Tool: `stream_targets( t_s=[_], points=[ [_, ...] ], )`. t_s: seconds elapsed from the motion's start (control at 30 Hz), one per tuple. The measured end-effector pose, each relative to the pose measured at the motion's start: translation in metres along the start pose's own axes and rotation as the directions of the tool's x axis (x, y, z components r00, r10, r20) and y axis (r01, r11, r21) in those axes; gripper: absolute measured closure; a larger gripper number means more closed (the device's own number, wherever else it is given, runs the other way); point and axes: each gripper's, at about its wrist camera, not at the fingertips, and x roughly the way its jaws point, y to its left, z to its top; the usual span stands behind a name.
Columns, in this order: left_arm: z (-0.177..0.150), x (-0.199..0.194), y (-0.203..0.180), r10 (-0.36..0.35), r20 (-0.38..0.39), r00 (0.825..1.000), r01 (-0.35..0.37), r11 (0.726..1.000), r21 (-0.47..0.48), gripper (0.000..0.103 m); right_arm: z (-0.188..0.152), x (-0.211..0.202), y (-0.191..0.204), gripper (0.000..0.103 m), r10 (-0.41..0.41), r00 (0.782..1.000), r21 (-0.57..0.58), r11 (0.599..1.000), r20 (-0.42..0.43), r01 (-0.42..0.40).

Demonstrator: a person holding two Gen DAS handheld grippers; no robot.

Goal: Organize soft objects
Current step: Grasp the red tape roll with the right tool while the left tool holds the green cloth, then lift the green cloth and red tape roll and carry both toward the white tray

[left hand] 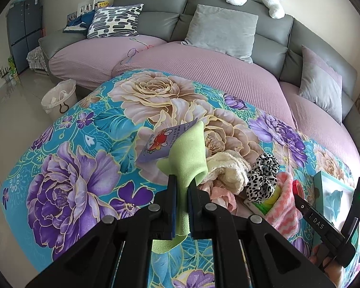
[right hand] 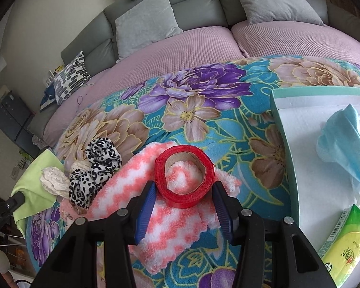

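Observation:
My left gripper [left hand: 182, 180] is shut on a light green cloth [left hand: 187, 153], which stands up between its pads above the floral blanket [left hand: 72, 156]. My right gripper [right hand: 183, 187] has its blue pads against both sides of a red tape roll [right hand: 180, 199]. The roll rests on a pink-and-white fuzzy towel [right hand: 132, 192]. Left of the towel lie a leopard-print scrunchie [right hand: 96, 168] and a cream lace cloth [right hand: 52, 180]. In the left wrist view the same pile shows the scrunchie [left hand: 264, 172] and the towel [left hand: 285, 199].
A teal-rimmed white box [right hand: 283, 144] at the right holds a blue face mask [right hand: 343, 144] and a green tissue pack [right hand: 345, 244]. A printed card [left hand: 153, 148] lies by the green cloth. Behind is a sofa with cushions; a waste bin [left hand: 58, 97] stands on the floor.

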Motion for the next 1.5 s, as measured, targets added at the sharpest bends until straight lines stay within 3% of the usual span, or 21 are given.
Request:
stream_targets(
  t_s=[0.27,0.7,0.8,0.87,1.1,1.4,1.5],
  points=[
    [0.002,-0.009,-0.001,0.001,0.029,1.0,-0.001,1.0,0.005,0.095,0.001,-0.013,0.003,0.055,-0.009,0.999,-0.011,1.0,0.034,0.009],
    [0.007,-0.051,-0.006,-0.004,0.143,0.99,0.005,1.0,-0.003,0.095,0.007,-0.078,0.006,0.057,0.01,0.987,-0.047,0.999,0.158,-0.003],
    [0.007,-0.062,-0.012,-0.014,0.172,0.985,0.014,1.0,0.005,0.095,0.006,-0.09,0.002,0.072,0.014,0.984,-0.045,0.999,0.175,-0.006],
    [0.007,-0.068,-0.018,-0.026,0.187,0.982,0.024,1.0,0.016,0.095,0.006,-0.096,-0.002,0.071,0.005,0.983,-0.046,0.999,0.182,0.003],
    [0.003,-0.073,-0.042,-0.058,0.187,0.981,0.047,0.997,0.064,0.095,-0.002,-0.084,-0.019,0.071,-0.046,0.996,-0.058,0.997,0.083,0.051],
    [-0.002,-0.063,-0.054,-0.039,0.148,0.988,0.025,0.995,0.094,0.095,-0.016,-0.064,-0.015,0.071,-0.05,0.998,-0.113,0.992,-0.025,0.047],
    [-0.004,-0.052,-0.056,-0.024,0.118,0.993,0.011,0.995,0.104,0.095,-0.021,-0.055,-0.007,0.064,-0.052,0.997,-0.155,0.987,-0.063,0.042]
  ],
)
